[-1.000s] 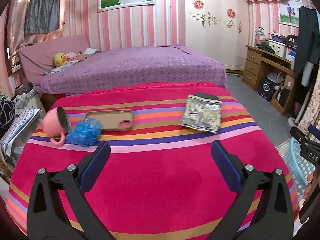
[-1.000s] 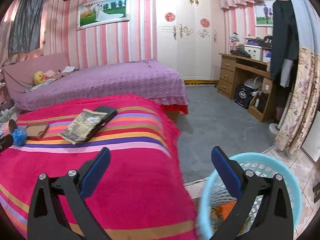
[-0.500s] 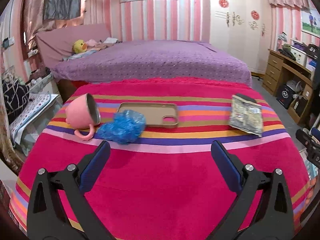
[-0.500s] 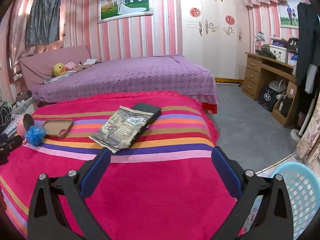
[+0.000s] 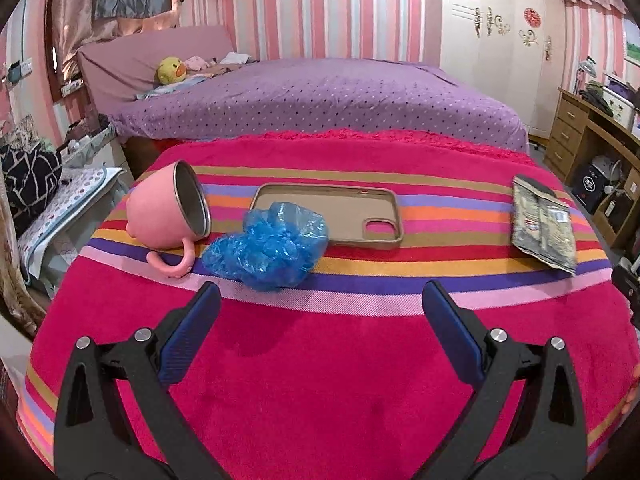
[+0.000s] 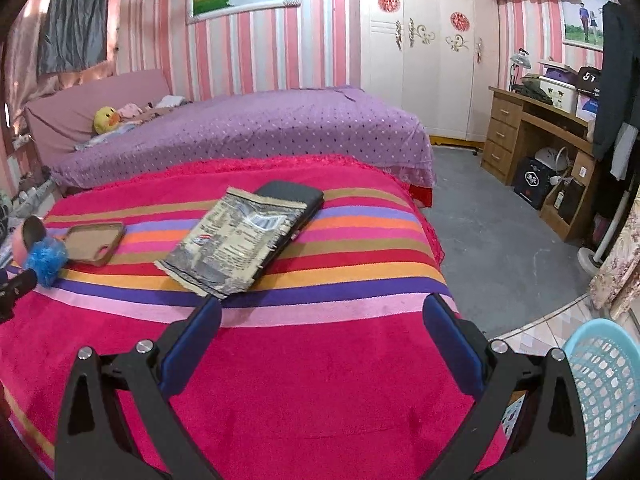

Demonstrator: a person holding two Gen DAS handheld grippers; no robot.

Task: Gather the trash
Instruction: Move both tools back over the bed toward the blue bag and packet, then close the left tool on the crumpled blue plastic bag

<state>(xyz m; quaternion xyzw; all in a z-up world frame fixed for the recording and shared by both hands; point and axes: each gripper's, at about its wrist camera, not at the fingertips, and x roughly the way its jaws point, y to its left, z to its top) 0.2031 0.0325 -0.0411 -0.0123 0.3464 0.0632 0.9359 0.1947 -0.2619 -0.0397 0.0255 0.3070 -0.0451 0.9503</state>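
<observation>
left wrist: striped blanket (image 5: 320, 360); bedroom

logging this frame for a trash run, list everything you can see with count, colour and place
blanket: 1, magenta with coloured stripes, covers the near surface
cup: 1, pink, on its side at the blanket's left
plastic wad: 1, blue, crumpled, right of the cup, overlapping the phone case
phone case: 1, tan, empty, mid blanket
wrapper: 1, grey printed, flat, partly over the dark phone
dark phone: 1, black, under the wrapper's far end
basket: 1, light blue, on the floor at right
bed: 1, purple dotted cover, behind
left tongs: open, empty, near the plastic wad
right tongs: open, empty, near the wrapper
</observation>
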